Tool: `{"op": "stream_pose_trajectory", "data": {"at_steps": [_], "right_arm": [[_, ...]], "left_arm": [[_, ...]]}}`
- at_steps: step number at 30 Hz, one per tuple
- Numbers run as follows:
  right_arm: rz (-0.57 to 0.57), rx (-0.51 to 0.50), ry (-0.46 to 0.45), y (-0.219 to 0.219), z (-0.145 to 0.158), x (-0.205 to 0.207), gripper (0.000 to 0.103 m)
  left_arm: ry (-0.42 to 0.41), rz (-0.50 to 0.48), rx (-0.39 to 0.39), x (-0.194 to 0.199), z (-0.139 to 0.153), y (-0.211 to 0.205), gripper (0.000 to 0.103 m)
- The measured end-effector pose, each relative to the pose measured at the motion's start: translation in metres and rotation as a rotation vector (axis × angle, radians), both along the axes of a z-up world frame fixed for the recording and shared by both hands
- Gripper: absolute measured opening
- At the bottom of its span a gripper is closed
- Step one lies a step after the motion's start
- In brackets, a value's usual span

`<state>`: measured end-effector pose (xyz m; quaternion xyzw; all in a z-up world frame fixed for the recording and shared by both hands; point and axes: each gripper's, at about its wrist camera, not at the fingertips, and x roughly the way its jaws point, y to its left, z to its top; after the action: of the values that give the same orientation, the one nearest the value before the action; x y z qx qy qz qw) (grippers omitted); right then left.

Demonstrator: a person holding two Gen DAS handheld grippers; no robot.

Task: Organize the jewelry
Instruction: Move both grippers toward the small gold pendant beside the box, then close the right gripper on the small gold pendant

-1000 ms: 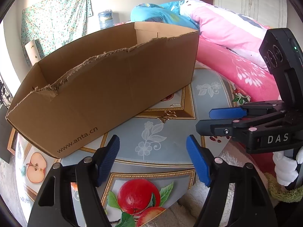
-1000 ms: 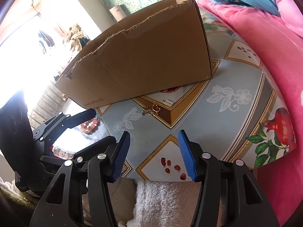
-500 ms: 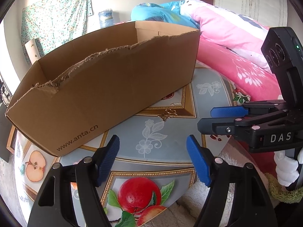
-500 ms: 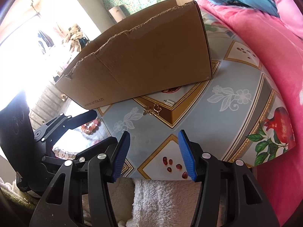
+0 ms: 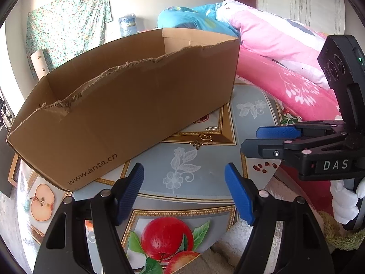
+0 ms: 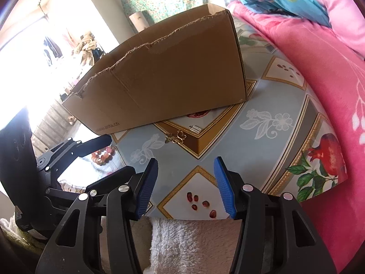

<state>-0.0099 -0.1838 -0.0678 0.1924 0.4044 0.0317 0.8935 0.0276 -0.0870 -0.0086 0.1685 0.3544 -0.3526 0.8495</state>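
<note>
1. Plainly, the task has hardly begun. The gold brooch-like piece (image 5: 202, 140) lies loose on the surface (image 5: 205, 171), just in front of the cardboard box (image 5: 127, 114) and apart from its wall. A small silver ridged clip (image 5: 211, 128) lies just behind it, closer to the box.

2. A beaded bracelet (image 6: 102, 156) of reddish beads shows in the right wrist view only, half hidden behind your left tongs (image 6: 89, 146). It too is still on the surface. Whether anything is already inside the box you cannot tell; its floor is hidden from both cameras.

3. Orientation: the gold piece lies flat. In the left wrist view its long axis runs from lower left to upper right, roughly parallel to the box's near wall. It shows looped ends; which end is the front cannot be judged. The silver clip's long axis lies nearly level across the same view.

4. Your left tongs (image 5: 183, 193) stand wide apart and empty, aimed down at the bare surface short of the gold piece.

5. Your right tongs (image 6: 186, 186) are about half open with nothing between the pads. They have just been closing slightly. They also point at the surface short of the jewelry.

6. Judgement: every visible item is left to pick up and sort, presumably into the box. Small flat pieces on a slick printed cloth may slide under the pads.

7. Surroundings: pink bedding (image 5: 296, 86) crowds the right edge of the surface.
</note>
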Motion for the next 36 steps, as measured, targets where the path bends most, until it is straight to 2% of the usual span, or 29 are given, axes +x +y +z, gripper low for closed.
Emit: {"op": "stream_pose_trajectory", "data": {"at_steps": [5, 12, 15, 20, 25, 27, 33, 36], "right_arm": [[0.006, -0.019, -0.018, -0.003, 0.001, 0.001, 0.034], [0.018, -0.048, -0.031, -0.005, 0.002, 0.008, 0.022], [0.020, -0.052, -0.035, -0.005, 0.002, 0.013, 0.019], [0.029, -0.076, -0.034, -0.006, 0.000, 0.023, 0.017], [0.033, -0.066, -0.032, -0.010, 0.001, 0.027, 0.017], [0.035, -0.064, -0.031, -0.010, 0.002, 0.028, 0.017], [0.037, -0.045, -0.023, -0.011, -0.001, 0.026, 0.017], [0.036, -0.033, -0.022, -0.012, -0.003, 0.026, 0.017]], "left_arm": [[-0.019, -0.017, -0.008, 0.003, 0.001, -0.005, 0.071], [-0.026, -0.041, -0.020, 0.008, -0.002, -0.014, 0.070], [-0.038, -0.055, -0.010, 0.010, -0.004, -0.020, 0.065], [-0.054, -0.090, 0.017, 0.013, -0.007, -0.032, 0.050], [-0.083, -0.130, 0.081, 0.014, -0.013, -0.047, 0.024], [-0.070, -0.135, 0.089, 0.018, -0.015, -0.049, 0.018], [-0.024, -0.145, 0.121, 0.028, -0.022, -0.051, 0.016], [-0.030, -0.161, 0.127, 0.029, -0.021, -0.052, 0.016]]}}
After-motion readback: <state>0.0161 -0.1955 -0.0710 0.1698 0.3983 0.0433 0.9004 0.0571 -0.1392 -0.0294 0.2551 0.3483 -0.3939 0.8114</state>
